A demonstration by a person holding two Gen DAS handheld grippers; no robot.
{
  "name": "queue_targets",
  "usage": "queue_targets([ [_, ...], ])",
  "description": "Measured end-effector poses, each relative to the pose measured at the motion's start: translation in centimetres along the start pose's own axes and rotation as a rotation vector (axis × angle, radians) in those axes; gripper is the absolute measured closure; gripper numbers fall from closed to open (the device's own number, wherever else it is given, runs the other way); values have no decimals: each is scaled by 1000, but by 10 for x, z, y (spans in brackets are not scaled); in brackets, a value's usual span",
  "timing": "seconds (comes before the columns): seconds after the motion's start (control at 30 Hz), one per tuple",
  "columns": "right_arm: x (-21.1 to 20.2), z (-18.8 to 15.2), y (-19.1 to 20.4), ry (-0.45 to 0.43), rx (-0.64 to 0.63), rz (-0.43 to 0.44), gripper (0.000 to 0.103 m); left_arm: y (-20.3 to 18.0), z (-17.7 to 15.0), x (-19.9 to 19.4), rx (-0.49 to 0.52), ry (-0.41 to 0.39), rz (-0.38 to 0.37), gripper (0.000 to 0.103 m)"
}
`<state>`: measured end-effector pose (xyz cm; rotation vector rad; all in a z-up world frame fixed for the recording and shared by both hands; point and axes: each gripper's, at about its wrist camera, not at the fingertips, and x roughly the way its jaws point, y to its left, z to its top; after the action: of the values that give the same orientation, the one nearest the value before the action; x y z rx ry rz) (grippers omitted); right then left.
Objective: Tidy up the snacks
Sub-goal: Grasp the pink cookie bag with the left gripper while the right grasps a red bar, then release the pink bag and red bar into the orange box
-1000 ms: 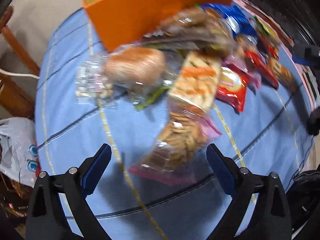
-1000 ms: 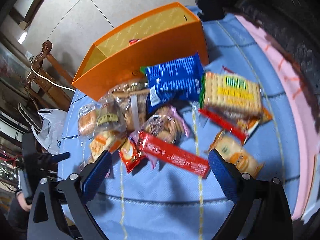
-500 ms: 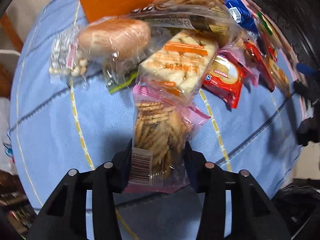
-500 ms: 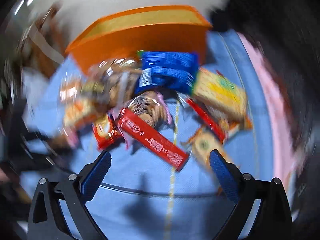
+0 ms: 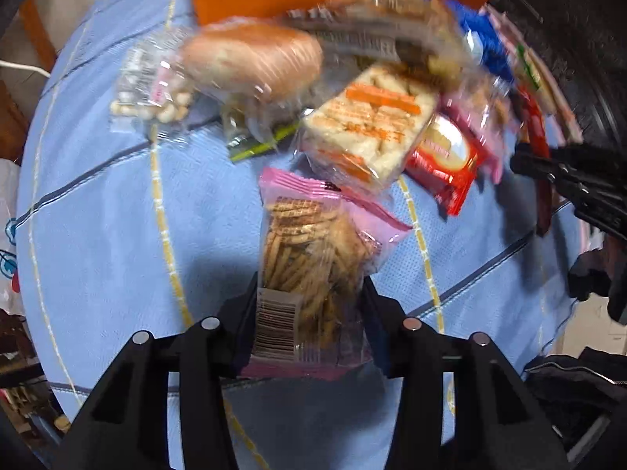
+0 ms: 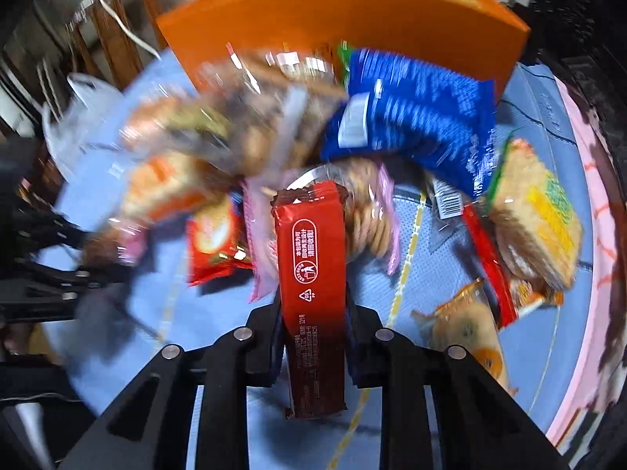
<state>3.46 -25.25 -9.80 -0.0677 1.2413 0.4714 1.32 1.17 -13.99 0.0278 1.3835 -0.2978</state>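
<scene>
While clamped on red packet — recycling mark, right gripper

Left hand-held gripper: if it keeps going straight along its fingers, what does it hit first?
The left hand-held gripper is already shut on the pink cracker bag. It points steeply down, so that bag would likely press into the blue tablecloth first; depth is unclear.

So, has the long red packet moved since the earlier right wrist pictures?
Yes. The long red packet lay aslant on the blue cloth in front of the orange box; now it points straight toward the box, clamped in the right gripper.
</scene>
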Motion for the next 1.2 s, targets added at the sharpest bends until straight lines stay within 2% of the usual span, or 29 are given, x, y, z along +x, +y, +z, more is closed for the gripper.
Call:
queue_targets([
  [0.27,-39,5,-9,-78,135,227,78,28,2,-50,-46,-120,-23,57],
  [0.4,-49,18,-5,-106,141,256,78,28,14,-77,-26,-186,-11,57],
  [0.47,-53,25,5,-122,142,262,78,26,23,-88,-35,-211,-31,57],
  [0.6,-66,56,0,-189,147,271,78,13,47,-105,-14,-255,-22,57],
  [0.73,-87,94,-18,-310,175,253,78,10,87,-121,-1,-304,-32,57],
  [0.87,-86,128,-37,-363,250,223,78,6,143,-131,-28,-367,-48,57],
  [0.97,-84,157,-53,-400,301,215,78,8,185,-132,-86,-392,-54,56],
  [1.13,-65,204,-71,-406,374,193,77,10,245,-111,-116,-331,-10,56],
  [1.2,-53,216,-75,-397,392,195,76,12,257,-101,-131,-309,16,56],
])
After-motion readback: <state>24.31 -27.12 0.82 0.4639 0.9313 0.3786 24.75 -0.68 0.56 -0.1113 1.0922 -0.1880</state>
